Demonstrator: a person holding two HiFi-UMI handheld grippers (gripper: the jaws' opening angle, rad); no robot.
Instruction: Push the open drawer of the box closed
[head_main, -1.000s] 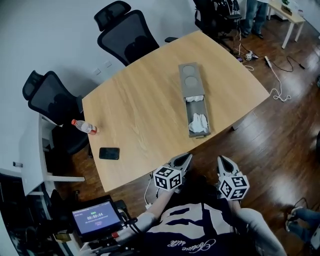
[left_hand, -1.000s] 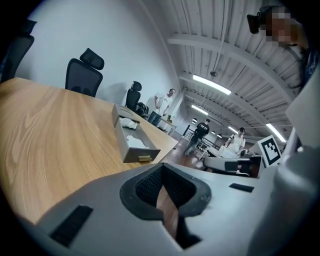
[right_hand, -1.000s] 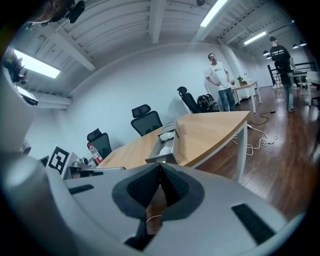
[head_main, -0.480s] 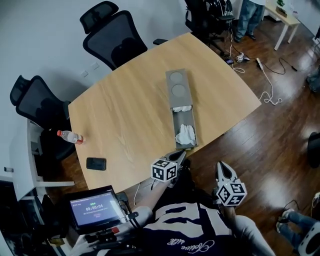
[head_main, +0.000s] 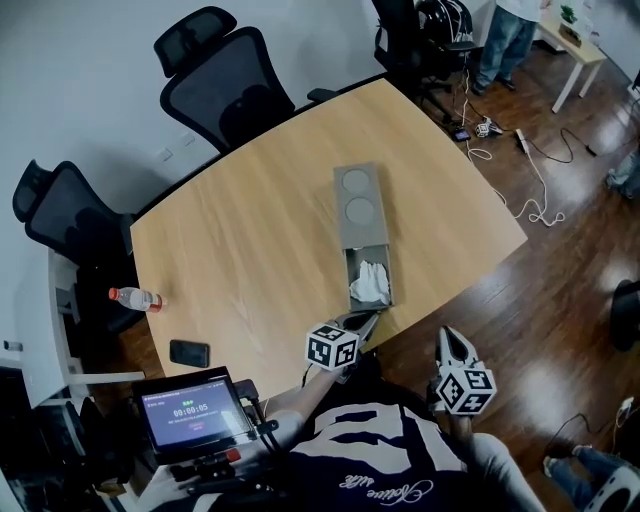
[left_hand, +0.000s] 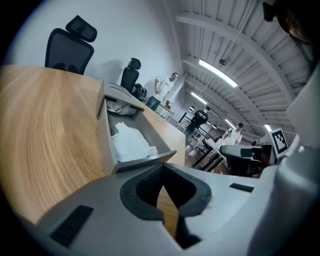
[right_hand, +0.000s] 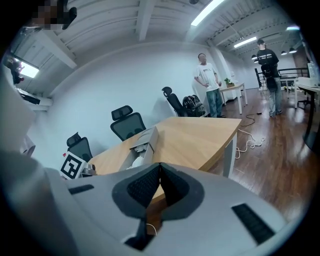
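Left gripper (head_main: 371, 317) by the open drawer (head_main: 369, 285) front, right gripper (head_main: 447, 334) aside, both with fingers closed

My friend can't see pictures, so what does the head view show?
A gray box sits on a wooden table, its drawer pulled open toward the person with a white cloth inside. The shut left tongs hover just before the drawer's front; the shut right tongs hang over the floor.

Navy white-striped shirt (head_main: 385, 452); grey marker-cubed left tool (head_main: 367, 319) and right tool (head_main: 448, 338)
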